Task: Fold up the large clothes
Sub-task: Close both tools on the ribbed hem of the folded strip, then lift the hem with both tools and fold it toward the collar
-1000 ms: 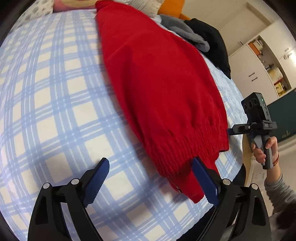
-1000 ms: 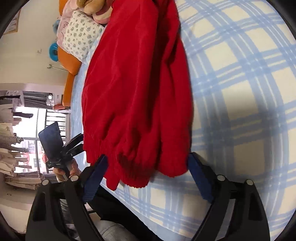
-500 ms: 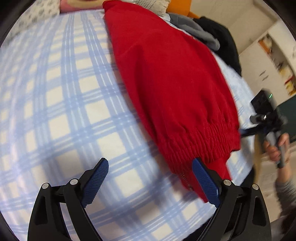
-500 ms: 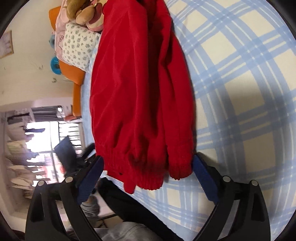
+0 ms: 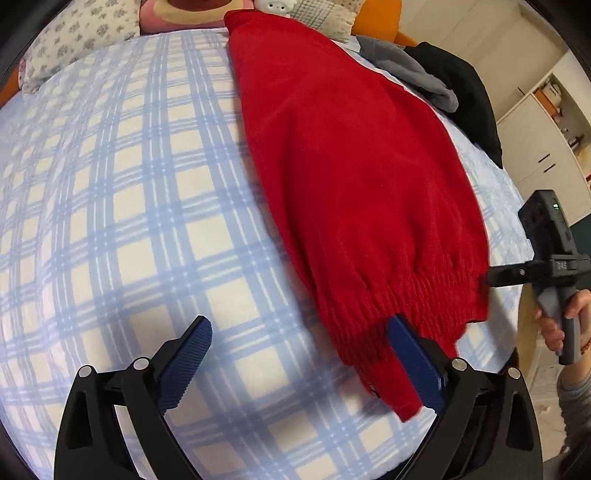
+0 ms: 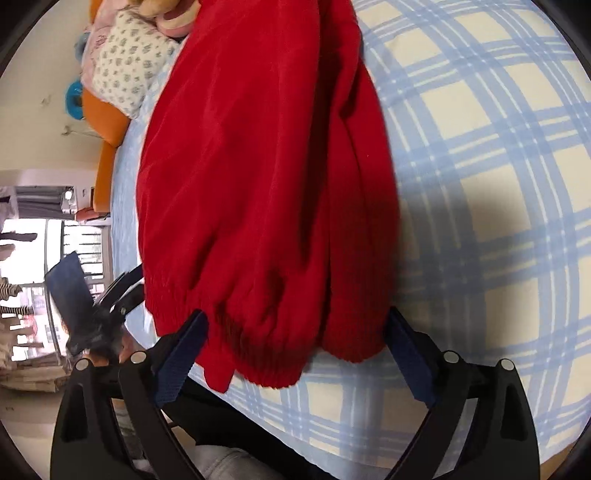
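A red knit sweater [image 5: 351, 177] lies folded lengthwise on the blue plaid bedspread [image 5: 110, 221], its ribbed hem toward the near edge. My left gripper [image 5: 301, 354] is open above the spread. Its right pad [image 5: 413, 365] sits over the red cuff at the hem's corner, and its left pad is over bare plaid. In the right wrist view the sweater [image 6: 251, 166] fills the middle. My right gripper [image 6: 295, 350] stands open wide, straddling the hem and a folded sleeve without pressing on them. Each gripper shows in the other's view: the right [image 5: 546, 266], the left [image 6: 85, 306].
Flowered pillows [image 5: 85, 33] and soft toys lie at the head of the bed. Grey clothes [image 5: 417, 74] and black clothes [image 5: 465, 96] are piled at the far right. White cupboards [image 5: 546, 155] stand beyond. The bed's near edge and a person's jeans [image 6: 221, 461] are just below the right gripper.
The right gripper's fingers have spread a little wider around the hem. The left wrist view has tilted up, so the pillows now show. The sweater has not moved.
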